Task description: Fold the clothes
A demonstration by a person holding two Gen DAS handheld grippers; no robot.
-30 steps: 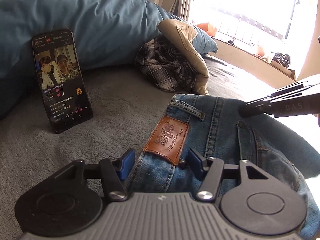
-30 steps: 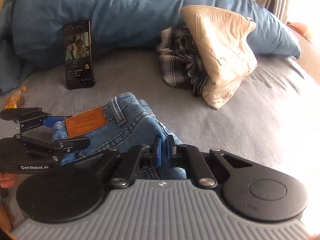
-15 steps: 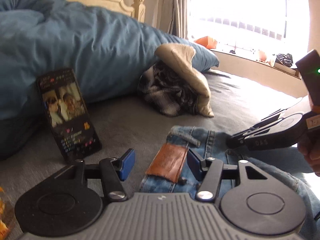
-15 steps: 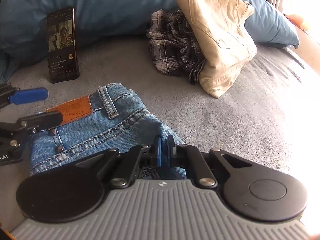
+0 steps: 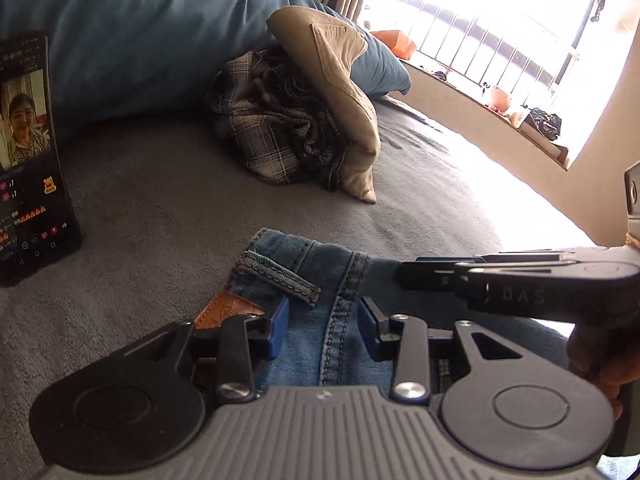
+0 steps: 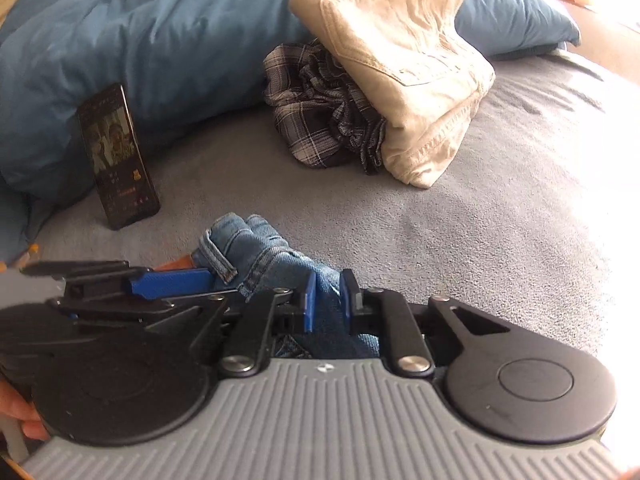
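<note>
Jeans (image 5: pixel 340 320): blue denim, folded, lying on the grey bedspread (image 5: pixel 160 220) at the near edge, directly under both tools. Waistband, belt loop and brown leather patch (image 5: pixel 224 310) face up.

Left gripper (image 5: pixel 322 330): jaws partly apart and closing; a seamed ridge of denim lies between the blue pads, which do not yet press on it. The patch sits just beside its left finger.

Right gripper (image 6: pixel 328 302): jaws narrowly apart and opening; a bunched fold of denim stands between the pads. Whether the pads touch the cloth cannot be told. The tool lies just beside the left one, over the same end of the jeans.

Other items, well apart from the jeans:
- Beige trousers (image 6: pixel 408 76), folded, leaning on a blue duvet (image 6: pixel 160 40).
- Plaid garment (image 6: pixel 320 120), crumpled, tucked against and partly under the beige trousers.
- Phone (image 6: pixel 116 156), screen lit, propped upright against the duvet.

Containers: none visible.
</note>
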